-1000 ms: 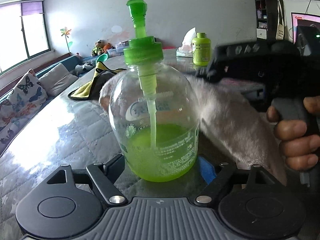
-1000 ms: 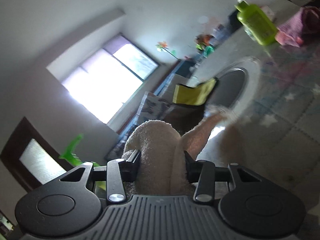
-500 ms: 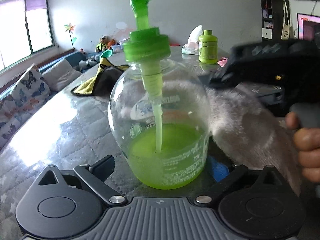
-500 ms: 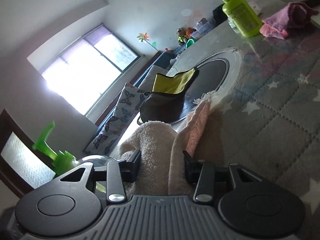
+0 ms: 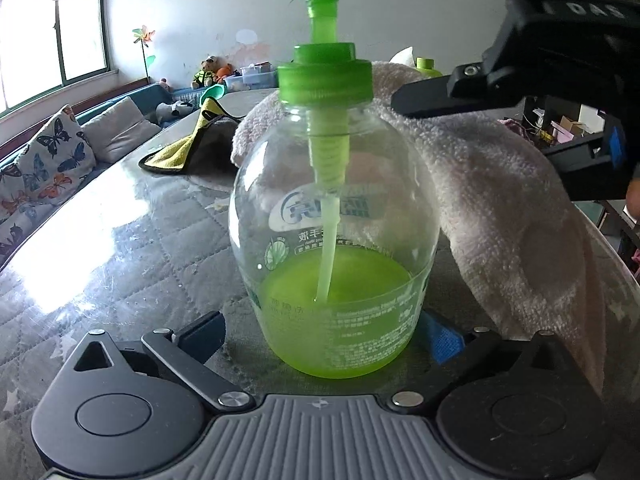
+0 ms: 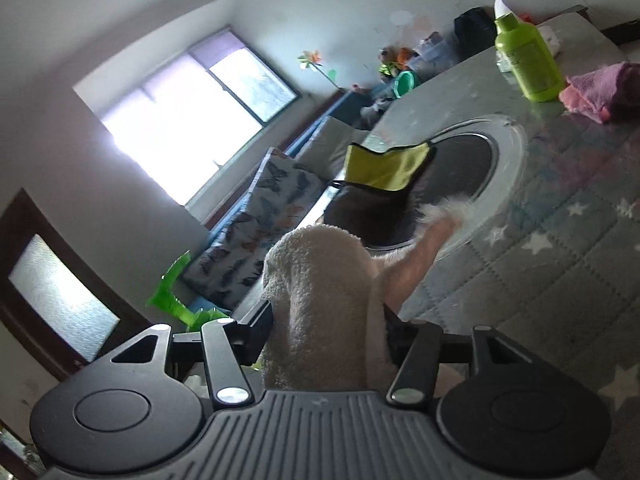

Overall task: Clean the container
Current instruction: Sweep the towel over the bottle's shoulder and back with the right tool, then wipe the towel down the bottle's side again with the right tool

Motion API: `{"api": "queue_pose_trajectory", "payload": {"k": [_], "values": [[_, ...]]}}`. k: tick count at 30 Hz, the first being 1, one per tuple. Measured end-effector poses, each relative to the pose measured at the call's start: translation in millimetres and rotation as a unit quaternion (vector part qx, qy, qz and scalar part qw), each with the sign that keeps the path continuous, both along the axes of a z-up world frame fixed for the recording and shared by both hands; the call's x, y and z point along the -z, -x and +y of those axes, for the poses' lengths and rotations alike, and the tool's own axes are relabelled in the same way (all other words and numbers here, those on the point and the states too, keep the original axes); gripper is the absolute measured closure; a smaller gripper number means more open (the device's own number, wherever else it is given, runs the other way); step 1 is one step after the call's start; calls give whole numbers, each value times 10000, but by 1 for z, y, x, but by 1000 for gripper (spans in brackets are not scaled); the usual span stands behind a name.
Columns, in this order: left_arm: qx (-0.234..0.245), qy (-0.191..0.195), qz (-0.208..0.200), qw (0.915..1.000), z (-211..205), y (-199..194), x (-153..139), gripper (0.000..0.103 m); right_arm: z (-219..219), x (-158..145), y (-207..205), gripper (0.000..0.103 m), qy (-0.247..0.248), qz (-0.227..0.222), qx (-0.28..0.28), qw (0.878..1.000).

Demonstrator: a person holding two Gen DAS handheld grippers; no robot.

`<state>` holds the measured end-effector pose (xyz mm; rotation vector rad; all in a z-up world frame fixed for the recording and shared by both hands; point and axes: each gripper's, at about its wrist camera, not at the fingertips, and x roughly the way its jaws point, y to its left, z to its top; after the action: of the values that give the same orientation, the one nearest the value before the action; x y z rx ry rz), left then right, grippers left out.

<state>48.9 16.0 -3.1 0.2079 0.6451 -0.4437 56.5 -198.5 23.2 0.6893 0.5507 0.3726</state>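
Container [image 5: 336,216] pump top cropped | left hand-held gripper [image 5: 324,336] opening, unclamped | right hand-held gripper [image 6: 328,320] opening, towel [image 6: 320,300] between

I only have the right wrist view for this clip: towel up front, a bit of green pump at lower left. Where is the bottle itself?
Observer: The pump bottle stands upright on the table, roughly a third full of green liquid.
Operator: Is the other hand gripping it?
Observer: No. The left hand-held gripper straddles its base, jaws opening, pads looking clear of it.
Operator: And the towel?
Observer: The pink towel lies against the bottle's far shoulder.
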Motion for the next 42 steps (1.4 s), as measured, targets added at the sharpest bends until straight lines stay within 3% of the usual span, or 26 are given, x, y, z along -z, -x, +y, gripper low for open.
{"api": "queue_pose_trajectory", "payload": {"k": [3,6,8,16,25,33,36,42], "values": [[0,7,10,10000,0,1,0,0,-8,2,-8,64,-289,308,101,9991],[0,22,25,10000,1,-1,0,0,-11,5,-11,67,-113,465,319,9983],[-2,20,23,10000,1,-2,0,0,-10,3,-9,67,50,422,317,9986],[-1,48,52,10000,4,-3,1,0,-2,-30,-15,69,-95,-102,-231,9996],[-6,-41,-35,10000,-1,3,2,0,-2,-4,-38,69,188,345,-279,9988],[-45,-361,-351,9987,-11,19,1,0,4,20,-27,69,1029,570,-217,9928],[-267,-265,-235,9990,-14,22,-2,0,6,20,-16,69,1230,476,-211,9910],[-565,299,-526,9966,-4,30,-26,0,4,19,-5,69,1241,454,-299,9908]]}}
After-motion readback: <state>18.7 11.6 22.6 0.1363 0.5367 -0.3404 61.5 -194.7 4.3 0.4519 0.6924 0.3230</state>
